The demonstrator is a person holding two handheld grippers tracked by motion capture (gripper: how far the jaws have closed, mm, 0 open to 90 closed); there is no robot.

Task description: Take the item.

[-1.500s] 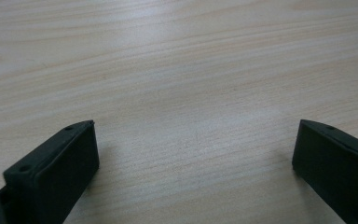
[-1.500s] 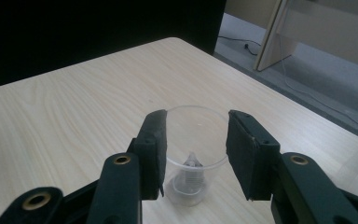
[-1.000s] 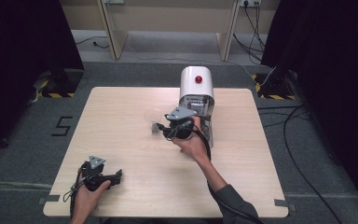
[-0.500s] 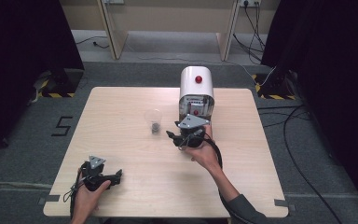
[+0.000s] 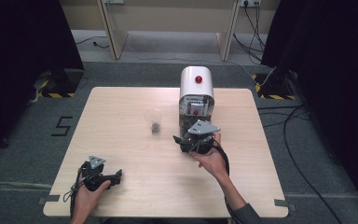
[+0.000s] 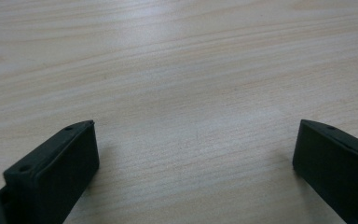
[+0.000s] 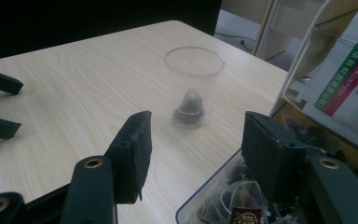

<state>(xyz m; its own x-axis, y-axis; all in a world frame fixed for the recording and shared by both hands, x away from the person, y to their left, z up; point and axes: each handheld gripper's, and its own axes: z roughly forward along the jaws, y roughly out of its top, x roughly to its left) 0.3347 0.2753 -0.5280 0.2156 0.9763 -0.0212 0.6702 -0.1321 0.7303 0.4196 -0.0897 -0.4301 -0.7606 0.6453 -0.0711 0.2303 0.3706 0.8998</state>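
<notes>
Small dark lump inside the clear plastic cup (image 7: pixel 194 86), too blurred to identify, white dispenser box with red button (image 7: pixel 349 70) cut off by the right edge, print on its green and red label unreadable, its lower bin's dark packets (image 7: pixel 242 200) cropped at bottom.

The setting is showing itself as a lab or recording room. A bare wooden table (image 5: pixel 135 116) is standing on grey carpet (image 5: pixel 307 154), with black curtains (image 5: pixel 23 42) hanging at 9 and 3 o'clock. Loose cables (image 5: pixel 284 114) are trailing across the floor at 3 o'clock, and hazard tape (image 5: pixel 51 94) is marking the floor at 10 o'clock.
</notes>
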